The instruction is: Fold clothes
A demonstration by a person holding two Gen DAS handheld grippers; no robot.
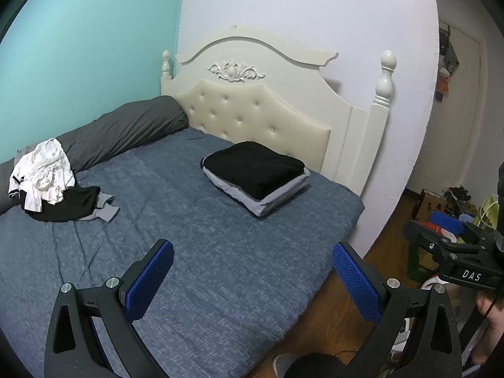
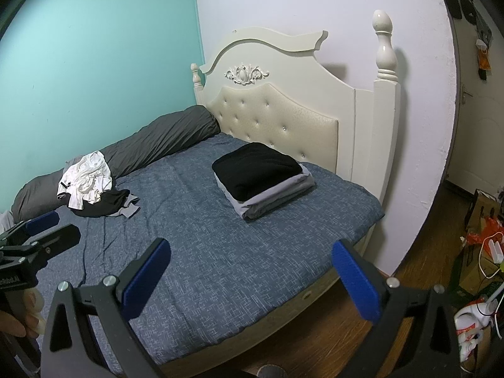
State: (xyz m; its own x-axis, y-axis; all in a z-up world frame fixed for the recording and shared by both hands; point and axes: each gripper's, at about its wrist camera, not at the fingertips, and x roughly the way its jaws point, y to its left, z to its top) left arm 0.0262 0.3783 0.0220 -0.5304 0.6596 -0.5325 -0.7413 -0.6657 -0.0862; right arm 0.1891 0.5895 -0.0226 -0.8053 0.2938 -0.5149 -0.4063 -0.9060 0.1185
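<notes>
Both grippers hang released and empty above the near end of the blue woven bedspread (image 1: 195,252): the left gripper (image 1: 252,280) and the right gripper (image 2: 252,280) each show their blue pads spread wide apart. A folded stack of black and grey garments (image 1: 256,176) lies near the cream tufted headboard (image 1: 252,116). The unfolded heap, a crumpled white shirt (image 1: 44,173) on a black-and-grey garment (image 1: 72,204), sits far left against the rolled grey duvet (image 1: 126,126).

The next step is probably fetching a piece from that heap. Take only the white shirt, by a hem or shoulder seam, and carry it to the bare centre of the bed. There is ample flat room there, well apart from the stack and the bed's right edge.
</notes>
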